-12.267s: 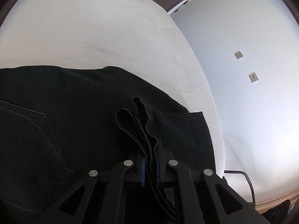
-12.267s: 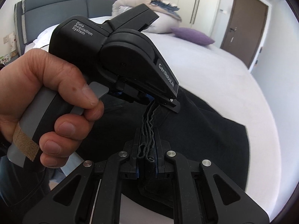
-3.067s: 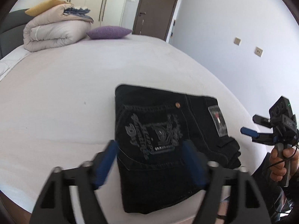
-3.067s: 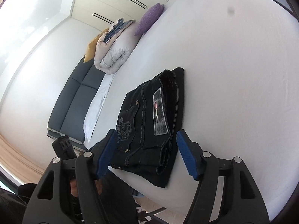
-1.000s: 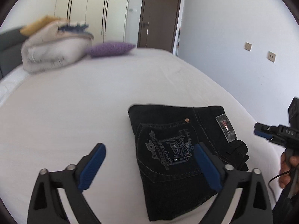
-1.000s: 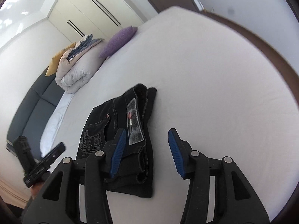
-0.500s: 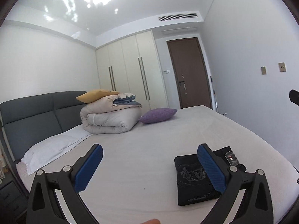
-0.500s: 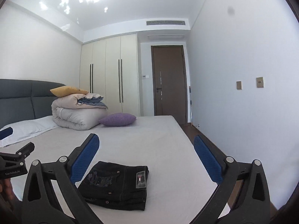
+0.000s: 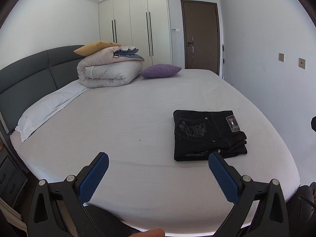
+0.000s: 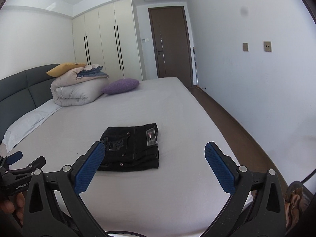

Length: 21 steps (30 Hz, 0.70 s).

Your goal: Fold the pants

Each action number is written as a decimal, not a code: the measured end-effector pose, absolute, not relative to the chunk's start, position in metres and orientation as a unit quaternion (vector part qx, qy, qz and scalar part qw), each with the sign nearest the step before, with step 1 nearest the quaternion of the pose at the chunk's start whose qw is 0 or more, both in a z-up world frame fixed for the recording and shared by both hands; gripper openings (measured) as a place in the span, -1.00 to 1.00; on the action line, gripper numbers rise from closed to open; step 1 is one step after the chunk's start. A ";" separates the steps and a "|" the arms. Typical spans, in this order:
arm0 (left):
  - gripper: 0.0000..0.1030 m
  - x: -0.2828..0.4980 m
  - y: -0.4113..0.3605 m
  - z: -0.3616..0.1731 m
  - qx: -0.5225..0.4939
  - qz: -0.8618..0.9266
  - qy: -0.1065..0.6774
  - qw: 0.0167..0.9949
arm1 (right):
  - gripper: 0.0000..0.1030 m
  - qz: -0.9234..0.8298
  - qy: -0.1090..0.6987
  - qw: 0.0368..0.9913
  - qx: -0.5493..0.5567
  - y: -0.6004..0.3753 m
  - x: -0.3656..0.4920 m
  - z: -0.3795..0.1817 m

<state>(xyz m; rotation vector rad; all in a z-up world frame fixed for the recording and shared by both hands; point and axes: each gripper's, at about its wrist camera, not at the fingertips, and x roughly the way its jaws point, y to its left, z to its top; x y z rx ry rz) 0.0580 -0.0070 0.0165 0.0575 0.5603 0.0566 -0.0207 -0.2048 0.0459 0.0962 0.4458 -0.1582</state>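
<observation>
The black pants [image 9: 207,134] lie folded into a compact rectangle on the white bed [image 9: 128,118], near its foot edge; they also show in the right wrist view [image 10: 131,148]. My left gripper [image 9: 158,161] is wide open and empty, held back from the bed, with the pants ahead and to the right. My right gripper [image 10: 155,150] is wide open and empty, held back above the bed's near edge, with the pants just beyond its left finger [image 10: 89,165]. The left gripper also shows at the lower left of the right wrist view [image 10: 15,161].
A rolled duvet [image 9: 106,71] with a yellow pillow, a purple cushion [image 9: 160,71] and a white pillow [image 9: 45,106] lie by the grey headboard [image 9: 29,73]. Wardrobes and a brown door [image 10: 169,45] stand behind. Wooden floor [image 10: 227,118] runs along the bed's right side.
Both grippers let go of the pants, which now lie folded on the bed. Both have opened wide, pulled back from the bed and tilted level over the last second.
</observation>
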 end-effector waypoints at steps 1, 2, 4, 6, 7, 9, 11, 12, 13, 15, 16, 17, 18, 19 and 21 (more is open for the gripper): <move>1.00 0.052 -0.008 0.019 0.031 0.025 0.273 0.961 | 1.00 -0.080 0.228 0.969 0.045 -0.204 -0.019 0.042; 1.00 0.051 -0.010 0.019 0.034 0.025 0.274 0.961 | 1.00 -0.081 0.234 0.968 0.042 -0.204 -0.014 0.039; 1.00 0.049 -0.013 0.017 0.036 0.022 0.281 0.959 | 1.00 -0.073 0.246 0.966 0.033 -0.198 -0.012 0.035; 1.00 0.050 -0.016 0.012 0.037 0.019 0.289 0.957 | 1.00 -0.070 0.257 0.964 0.021 -0.193 -0.010 0.031; 1.00 0.051 -0.017 0.010 0.036 0.017 0.294 0.955 | 1.00 -0.067 0.262 0.963 0.019 -0.193 -0.008 0.030; 1.00 0.051 -0.018 0.008 0.032 0.010 0.300 0.953 | 1.00 -0.059 0.267 0.962 0.019 -0.188 -0.009 0.028; 1.00 0.051 -0.020 0.006 0.032 0.007 0.304 0.952 | 1.00 -0.053 0.268 0.962 0.016 -0.188 -0.008 0.031; 1.00 0.052 -0.021 0.005 0.032 0.007 0.306 0.951 | 1.00 -0.050 0.268 0.962 0.013 -0.187 -0.009 0.031; 1.00 0.052 -0.021 0.004 0.033 0.007 0.307 0.951 | 1.00 -0.048 0.268 0.962 0.012 -0.187 -0.009 0.032; 1.00 0.052 -0.022 0.003 0.032 0.007 0.308 0.951 | 1.00 -0.045 0.269 0.962 0.014 -0.186 -0.009 0.032; 1.00 0.053 -0.022 0.002 0.032 0.008 0.309 0.951 | 1.00 -0.044 0.270 0.962 0.015 -0.187 -0.009 0.032; 1.00 0.053 -0.022 0.003 0.032 0.009 0.309 0.951 | 1.00 -0.043 0.271 0.961 0.017 -0.188 -0.009 0.032; 1.00 0.053 -0.021 0.002 0.031 0.010 0.309 0.950 | 1.00 -0.043 0.272 0.961 0.019 -0.187 -0.009 0.031; 1.00 0.053 -0.020 0.002 0.031 0.010 0.310 0.950 | 1.00 -0.042 0.273 0.961 0.019 -0.190 -0.009 0.032; 1.00 0.054 -0.019 0.001 0.029 0.011 0.312 0.950 | 1.00 -0.041 0.276 0.960 0.020 -0.190 -0.008 0.031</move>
